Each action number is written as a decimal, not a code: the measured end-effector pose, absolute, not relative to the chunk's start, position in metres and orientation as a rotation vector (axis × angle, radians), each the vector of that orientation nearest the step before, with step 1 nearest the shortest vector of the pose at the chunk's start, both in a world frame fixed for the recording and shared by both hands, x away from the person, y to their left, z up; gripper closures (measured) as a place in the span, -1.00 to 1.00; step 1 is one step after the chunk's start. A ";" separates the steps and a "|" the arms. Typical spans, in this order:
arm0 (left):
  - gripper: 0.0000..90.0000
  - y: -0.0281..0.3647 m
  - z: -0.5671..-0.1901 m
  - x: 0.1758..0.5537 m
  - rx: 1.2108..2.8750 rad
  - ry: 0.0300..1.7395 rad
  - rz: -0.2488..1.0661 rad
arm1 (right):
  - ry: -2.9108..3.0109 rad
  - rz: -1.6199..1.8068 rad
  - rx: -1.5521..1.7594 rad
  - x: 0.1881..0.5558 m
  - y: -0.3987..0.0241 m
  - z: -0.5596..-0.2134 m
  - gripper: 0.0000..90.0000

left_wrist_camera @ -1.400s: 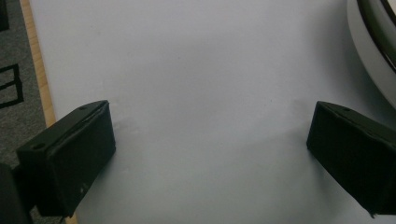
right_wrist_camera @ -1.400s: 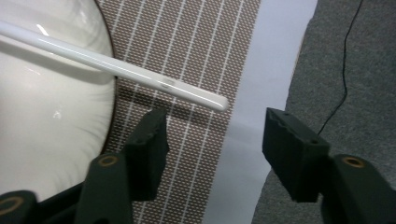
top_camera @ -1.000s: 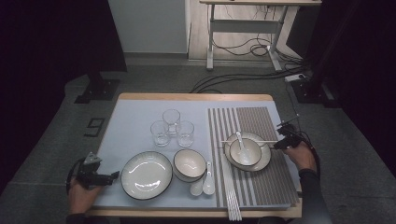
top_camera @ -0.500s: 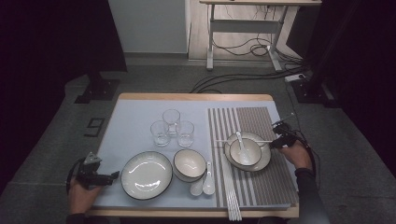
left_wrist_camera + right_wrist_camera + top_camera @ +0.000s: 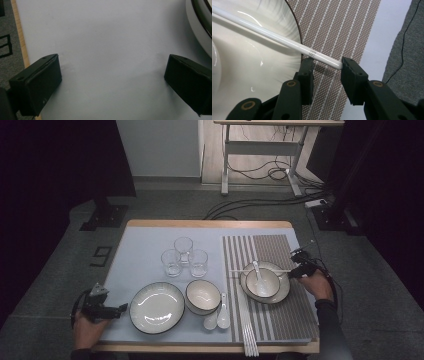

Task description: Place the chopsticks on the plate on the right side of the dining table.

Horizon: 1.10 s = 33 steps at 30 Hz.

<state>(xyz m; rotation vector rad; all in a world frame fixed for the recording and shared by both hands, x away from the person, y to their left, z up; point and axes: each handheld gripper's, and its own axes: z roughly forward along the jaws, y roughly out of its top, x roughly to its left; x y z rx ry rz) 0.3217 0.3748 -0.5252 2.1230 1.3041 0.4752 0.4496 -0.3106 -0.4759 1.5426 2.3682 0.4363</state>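
My right gripper hovers at the right rim of a white plate on the striped mat. A white chopstick lies across that plate, and its near end sits between the jaws, which stand apart and do not pinch it. The plate carries a small bowl with a white spoon in it. At the table's front left corner, my left gripper rests low over the pale blue cloth, open and empty, beside a large plate.
Three glasses stand mid-table. A bowl and two white spoons lie between the large plate and the mat. More chopsticks lie along the mat's left side near the front edge. Cables trail on the floor beyond.
My right hand has shifted slightly left, bringing its jaws up to the plate's rim and the chopstick's end. The left hand has stayed put.
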 end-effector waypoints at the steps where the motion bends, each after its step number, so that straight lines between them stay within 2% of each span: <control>1: -0.98 0.375 -0.525 0.322 2.123 1.304 0.475 | 2.369 0.437 1.542 0.450 -0.310 -0.476 0.37; 12: -0.98 0.375 -0.525 0.322 2.124 1.303 0.476 | 2.341 0.449 1.534 0.439 -0.316 -0.469 0.11; 33: -0.98 0.375 -0.525 0.321 2.124 1.303 0.477 | 2.324 0.568 1.504 0.389 -0.319 -0.461 -0.47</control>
